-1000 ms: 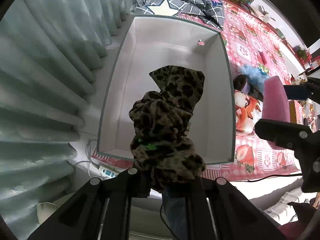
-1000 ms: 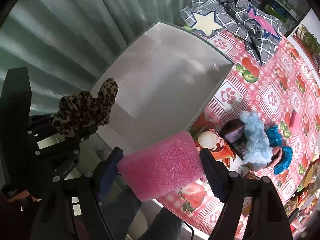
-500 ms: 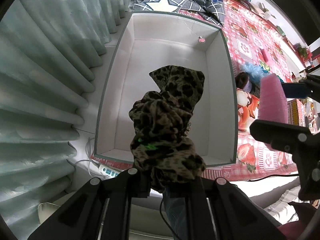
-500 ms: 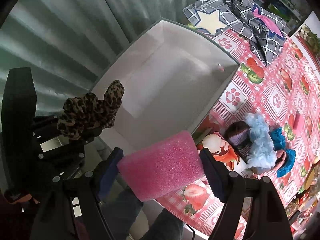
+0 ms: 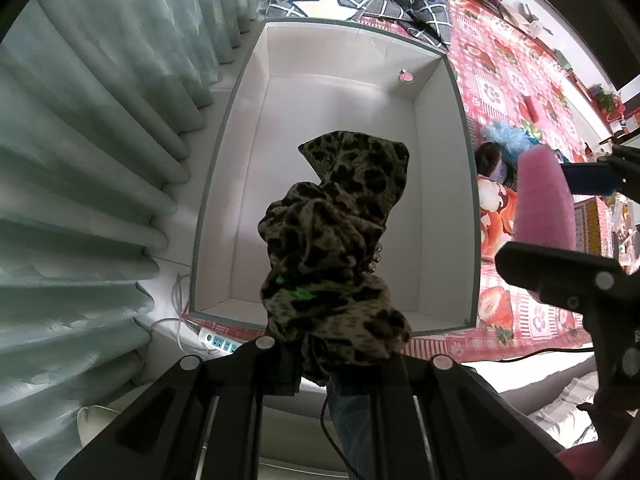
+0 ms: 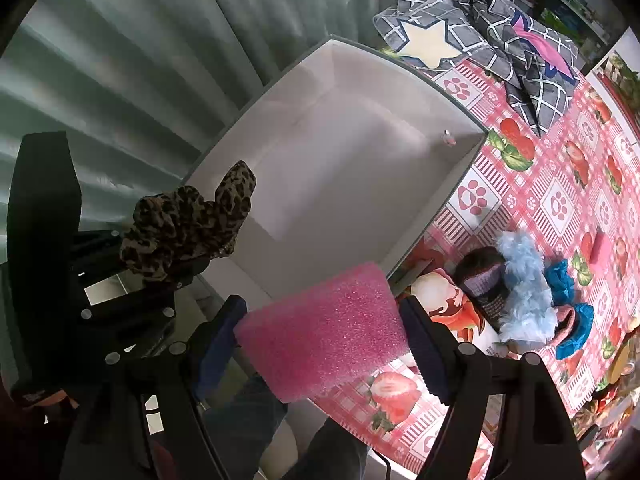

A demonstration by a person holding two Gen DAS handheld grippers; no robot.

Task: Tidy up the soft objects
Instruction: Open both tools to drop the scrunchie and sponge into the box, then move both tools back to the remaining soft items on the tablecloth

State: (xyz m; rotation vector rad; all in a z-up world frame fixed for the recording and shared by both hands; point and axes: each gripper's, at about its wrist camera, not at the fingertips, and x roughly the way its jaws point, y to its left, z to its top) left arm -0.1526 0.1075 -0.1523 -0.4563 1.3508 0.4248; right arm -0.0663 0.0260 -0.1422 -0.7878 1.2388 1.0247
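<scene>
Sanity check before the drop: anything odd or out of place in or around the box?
One small thing: a tiny pink-topped object sits alone in the far corner of the white box; what it is, I can't tell. Otherwise nothing spilled or damaged.

The box [image 6: 340, 168] sits on the tablecloth [image 6: 560, 208] beside the curtain [image 6: 120, 60], with a blanket [image 6: 500, 40] behind it.

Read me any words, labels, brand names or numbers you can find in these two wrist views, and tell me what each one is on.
No readable text in either view.
Tablecloth: only pictures, namely paw prints, strawberries and hearts, no words.
Grey checked cloth: a plain cream star, no lettering.
White box: unmarked walls.
Power strip: any markings are too small to read.
Shelf items at the right edge: too blurred to read.
</scene>
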